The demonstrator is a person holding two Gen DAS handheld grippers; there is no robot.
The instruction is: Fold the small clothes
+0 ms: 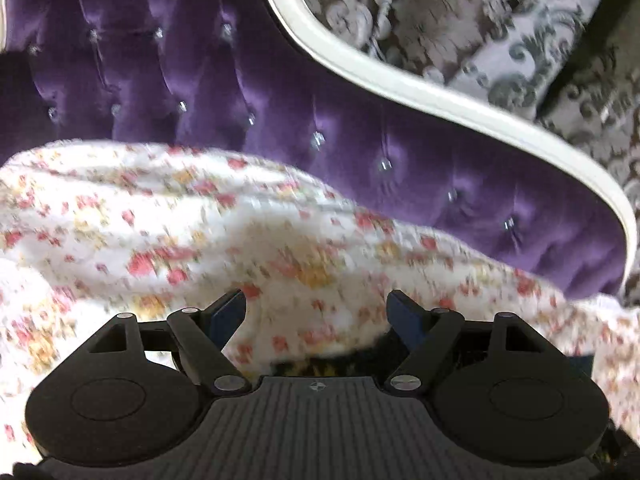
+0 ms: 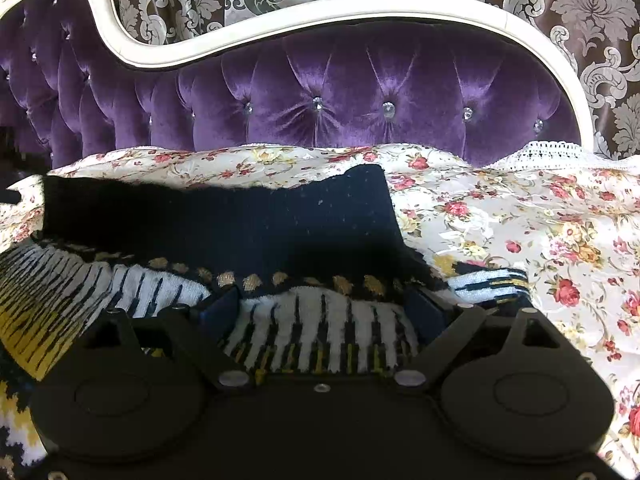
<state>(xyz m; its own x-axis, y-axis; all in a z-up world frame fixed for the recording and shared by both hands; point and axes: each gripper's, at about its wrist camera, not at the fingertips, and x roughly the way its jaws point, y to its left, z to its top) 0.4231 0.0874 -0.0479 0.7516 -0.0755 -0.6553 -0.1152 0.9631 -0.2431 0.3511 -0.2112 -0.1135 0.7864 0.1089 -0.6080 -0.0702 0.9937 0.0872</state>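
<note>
In my left wrist view everything is smeared with blur and tilted. My left gripper (image 1: 316, 312) fills the bottom of the frame, its blue-padded jaws spread apart with nothing pinched between them; only the white bedspread printed with small red and yellow flowers (image 1: 160, 220) lies under and beyond the gap. A dark scrap of the black, white and yellow patterned knit sweater (image 1: 320, 364) peeks out at the bottom centre, just above the gripper body, touching neither pad as far as I can tell. Across the upper left runs the purple tufted velvet headboard with crystal buttons (image 1: 200, 80), edged by a curved cream-white frame (image 1: 400, 88) that slants from top centre down to the right. Behind it, upper right, hangs a grey and brown damask curtain (image 1: 460, 20).

In my right wrist view the picture is sharp and level. My right gripper (image 2: 324, 316) sits low in the frame with its jaws wide, resting over the sweater's striped white-and-black band; the knit lies between the pads, but they do not press on it. The sweater's dark navy part (image 2: 240, 220) spreads across the centre and left, with a row of gold dots (image 2: 252, 280) below it. The floral bedspread is bare to the right, where a white lace trim (image 2: 552, 152) meets the headboard in the upper half.
</note>
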